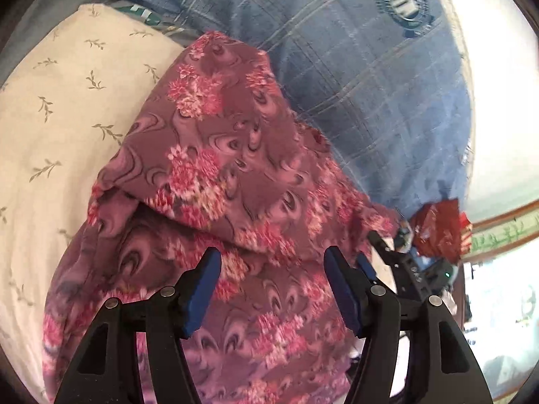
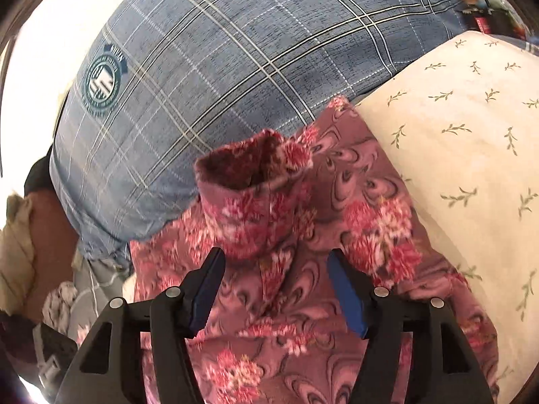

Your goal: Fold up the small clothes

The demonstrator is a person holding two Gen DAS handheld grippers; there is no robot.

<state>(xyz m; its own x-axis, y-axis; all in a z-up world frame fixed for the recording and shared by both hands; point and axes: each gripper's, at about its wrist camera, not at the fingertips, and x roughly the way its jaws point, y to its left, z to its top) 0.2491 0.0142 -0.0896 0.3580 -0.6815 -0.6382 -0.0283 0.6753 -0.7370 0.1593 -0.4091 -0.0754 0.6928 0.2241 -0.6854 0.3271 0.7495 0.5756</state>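
In the left wrist view, a cream pillow (image 1: 60,107) with a sprig print is seen at the left, and a pink floral garment (image 1: 215,168) is draped against it, crumpled and partly folded over itself. The left gripper (image 1: 273,289) is held above the garment with its jaws apart and nothing pinched between them. Behind, a blue plaid pillow (image 1: 353,77) bearing a round badge is seen. At the right, a red packet (image 1: 438,232) is visible. In the right wrist view, the right gripper (image 2: 276,293) is poised over the garment's open cuff (image 2: 256,171), jaws parted, no cloth clamped.
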